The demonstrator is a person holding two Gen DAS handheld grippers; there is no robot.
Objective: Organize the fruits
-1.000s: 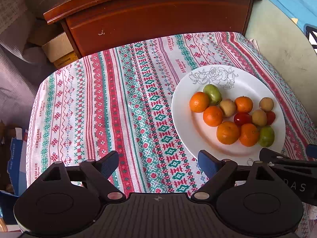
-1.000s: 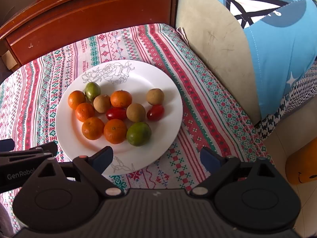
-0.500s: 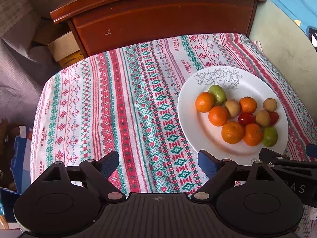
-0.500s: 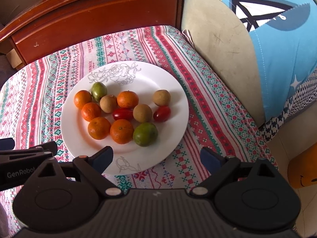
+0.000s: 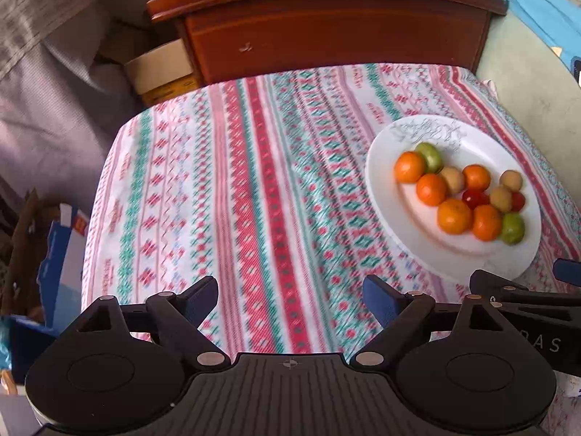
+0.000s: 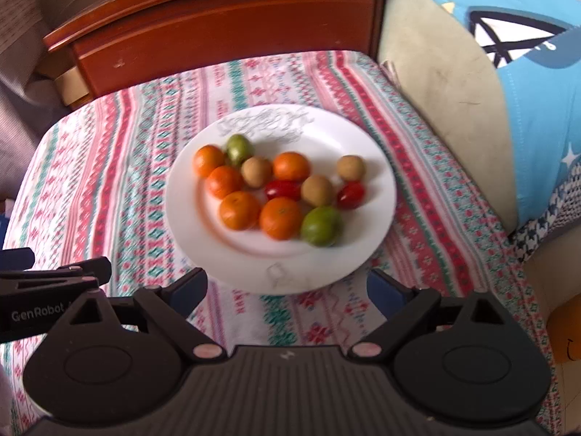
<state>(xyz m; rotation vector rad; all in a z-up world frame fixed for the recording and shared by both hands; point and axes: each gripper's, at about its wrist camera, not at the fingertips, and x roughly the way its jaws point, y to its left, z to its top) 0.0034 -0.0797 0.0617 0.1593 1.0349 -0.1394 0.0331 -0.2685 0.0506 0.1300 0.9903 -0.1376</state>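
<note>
A white plate (image 6: 366, 167) with a grey flower print sits on a striped red and green tablecloth (image 5: 232, 189). On it lie several oranges (image 6: 280, 218), two green fruits (image 6: 321, 226), three brown round fruits (image 6: 317, 190) and two red tomatoes (image 6: 282, 189), all mixed. My right gripper (image 6: 287, 292) hangs open above the plate's near rim, nothing between its fingers. My left gripper (image 5: 290, 299) is open over bare cloth, left of the plate (image 5: 385, 167). In the right wrist view, part of the left gripper (image 6: 54, 276) shows at the lower left.
A dark wooden cabinet (image 5: 326, 36) stands behind the table. Cardboard boxes (image 5: 159, 69) and grey cloth lie at the far left, a blue box (image 5: 61, 254) beside the table's left edge. A beige cushion with blue fabric (image 6: 526, 91) borders the right side.
Both views have shifted left, so the plate sits further right in each picture. Both grippers stay open and the fruits have not moved on the plate.
</note>
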